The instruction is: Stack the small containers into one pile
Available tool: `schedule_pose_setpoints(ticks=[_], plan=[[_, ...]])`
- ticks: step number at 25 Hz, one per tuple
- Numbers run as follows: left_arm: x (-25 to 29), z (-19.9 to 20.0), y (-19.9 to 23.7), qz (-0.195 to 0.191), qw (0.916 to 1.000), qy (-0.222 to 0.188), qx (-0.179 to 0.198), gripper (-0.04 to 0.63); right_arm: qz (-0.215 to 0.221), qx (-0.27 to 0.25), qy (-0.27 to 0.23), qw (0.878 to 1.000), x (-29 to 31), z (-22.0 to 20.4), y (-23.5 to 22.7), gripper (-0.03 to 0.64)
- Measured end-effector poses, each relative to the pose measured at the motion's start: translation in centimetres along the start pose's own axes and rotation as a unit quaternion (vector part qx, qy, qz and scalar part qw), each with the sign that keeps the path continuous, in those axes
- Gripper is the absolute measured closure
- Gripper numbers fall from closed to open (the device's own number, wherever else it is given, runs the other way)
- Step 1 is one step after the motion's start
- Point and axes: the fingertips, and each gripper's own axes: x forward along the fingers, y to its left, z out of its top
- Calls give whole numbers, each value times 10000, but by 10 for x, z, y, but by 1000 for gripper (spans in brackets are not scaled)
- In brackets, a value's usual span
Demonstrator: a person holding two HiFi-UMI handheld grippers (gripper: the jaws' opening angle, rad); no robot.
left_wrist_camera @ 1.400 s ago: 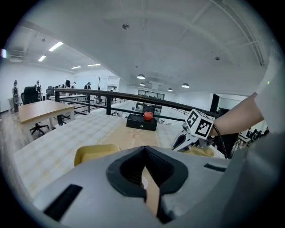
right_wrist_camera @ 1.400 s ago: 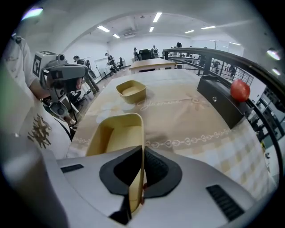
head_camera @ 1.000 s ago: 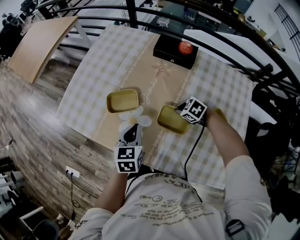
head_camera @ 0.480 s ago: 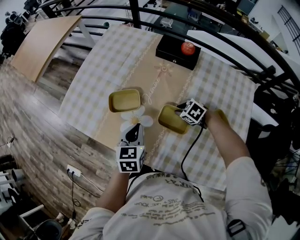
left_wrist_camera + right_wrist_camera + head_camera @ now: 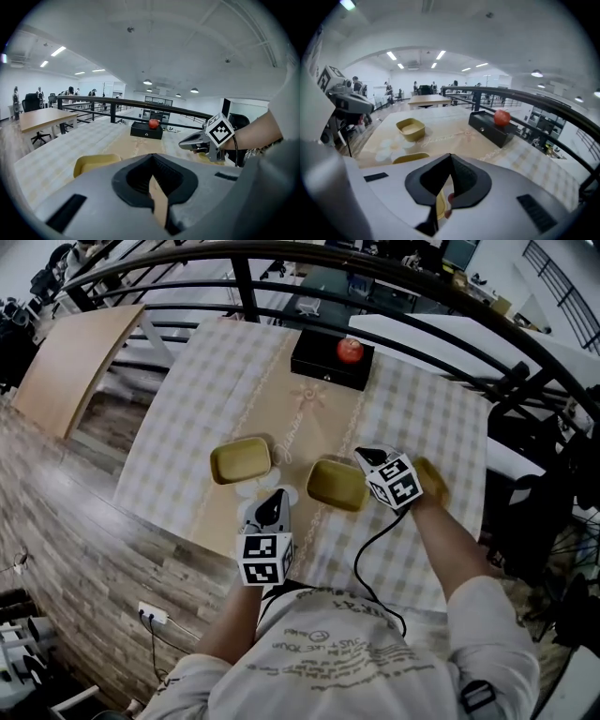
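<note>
Two small yellow containers are on the checked tablecloth. One container (image 5: 241,458) (image 5: 96,164) (image 5: 410,129) rests to the left, just beyond my left gripper (image 5: 275,495) (image 5: 157,197), which is shut and holds nothing. My right gripper (image 5: 364,456) (image 5: 443,201) grips the right rim of the other container (image 5: 336,484) (image 5: 410,158). Its jaws have just been closing, and the yellow rim shows between them. In the left gripper view the right gripper (image 5: 183,143) hangs above the table.
A black box (image 5: 328,364) (image 5: 146,130) (image 5: 490,129) with a red apple (image 5: 350,350) (image 5: 153,123) (image 5: 502,117) on it sits at the table's far side. A black railing (image 5: 234,263) runs behind it. The table edge (image 5: 159,512) drops to wooden floor at left.
My right gripper has risen and tilted more level, and the right container has come with it. The left gripper has lifted slightly. The left container has not moved.
</note>
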Motion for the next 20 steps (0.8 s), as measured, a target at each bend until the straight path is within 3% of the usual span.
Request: schedule_pose_setpoints(ticks=[4,10,15,20], plan=[[5,15,-20,-335,9991,-239,142,592,-899,682,-769,9906,-52,9,-8,614],[13,33,-59,-890,9940,-507,382,592,-1936,1131,-1609,9612,-133,11,12,614],[20,40,-98,-1413,9865,-547,617,592,-2720,1567,-2009,9279,-185,-2,27,614],[25,45,-135,-1872,9769,-578,853,592,-3242,1707,-2149,9053,-212,-18,32,614]])
